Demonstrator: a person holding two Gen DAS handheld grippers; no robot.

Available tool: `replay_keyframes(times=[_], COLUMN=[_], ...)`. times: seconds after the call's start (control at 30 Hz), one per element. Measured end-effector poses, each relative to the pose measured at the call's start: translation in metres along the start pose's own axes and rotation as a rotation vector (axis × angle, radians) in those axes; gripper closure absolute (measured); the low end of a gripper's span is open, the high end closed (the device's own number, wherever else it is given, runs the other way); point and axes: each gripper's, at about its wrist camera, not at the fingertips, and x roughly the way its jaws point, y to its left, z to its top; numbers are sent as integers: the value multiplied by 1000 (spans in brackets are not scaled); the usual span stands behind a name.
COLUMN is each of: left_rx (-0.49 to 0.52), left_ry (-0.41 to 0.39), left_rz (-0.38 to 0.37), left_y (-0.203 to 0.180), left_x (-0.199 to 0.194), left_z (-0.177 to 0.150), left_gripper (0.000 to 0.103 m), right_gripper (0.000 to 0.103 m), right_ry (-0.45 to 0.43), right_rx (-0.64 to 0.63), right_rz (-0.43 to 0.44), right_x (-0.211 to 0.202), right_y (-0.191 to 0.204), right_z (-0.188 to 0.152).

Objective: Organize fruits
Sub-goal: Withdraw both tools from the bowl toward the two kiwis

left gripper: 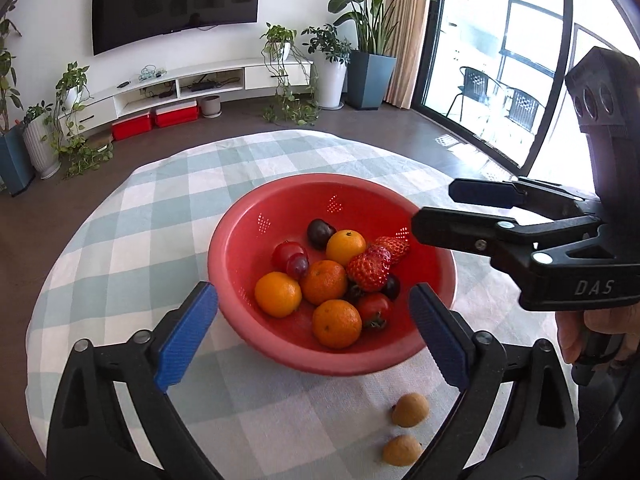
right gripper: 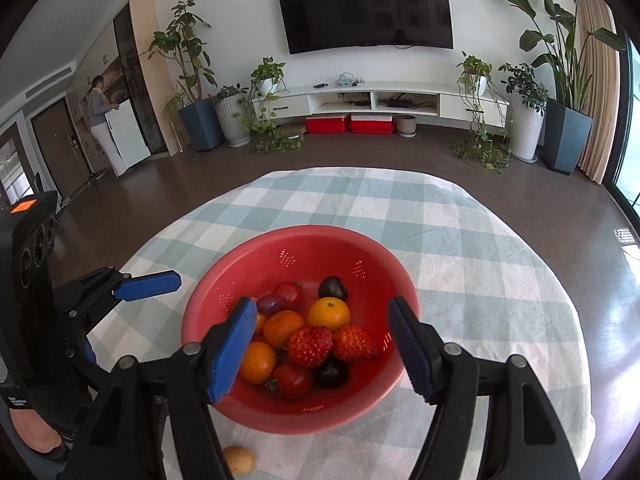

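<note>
A red colander bowl sits on the checked tablecloth, also in the right wrist view. It holds several oranges, two strawberries, tomatoes, dark plums and a grape. Two small tan fruits lie on the cloth in front of the bowl; one shows in the right wrist view. My left gripper is open and empty, just before the bowl's near rim. My right gripper is open and empty above the bowl; it shows in the left wrist view at the bowl's right rim.
The round table with a green-white checked cloth stands in a living room. Its edge curves close on all sides. A TV unit and potted plants stand far behind. A person stands at the far left.
</note>
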Motion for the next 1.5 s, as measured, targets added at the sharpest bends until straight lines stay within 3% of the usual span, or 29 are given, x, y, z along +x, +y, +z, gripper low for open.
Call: replay_keyframes(times=[0.07,0.27,0.47,0.67,1.0,1.5], left_rx=[-4,-7,12,38,5,-19], left_ry=[-10,11,76,111,194,197], left_rz=[8,-4,-12,-19,26,38], left_y=[-1,-10,-31,-52,-54,-47], left_x=[-13,-43,-43,-37,-17,-9], left_z=[-10,-53,-94,-107,-113,-112], left_gripper=[1,1,1,1,1,1], right_gripper=[19,19,19,19,21,23], right_ry=[-12,1,56,51,61,68], right_rx=[31,129,178,206,202,183], right_rz=[9,31,-5,-19,-46,-62], right_x=[-13,-33,-37,-49,-53,-52], right_y=[-1,-3,1,5,8,12], right_z=[-14,-66,-106,-130,-145,-147])
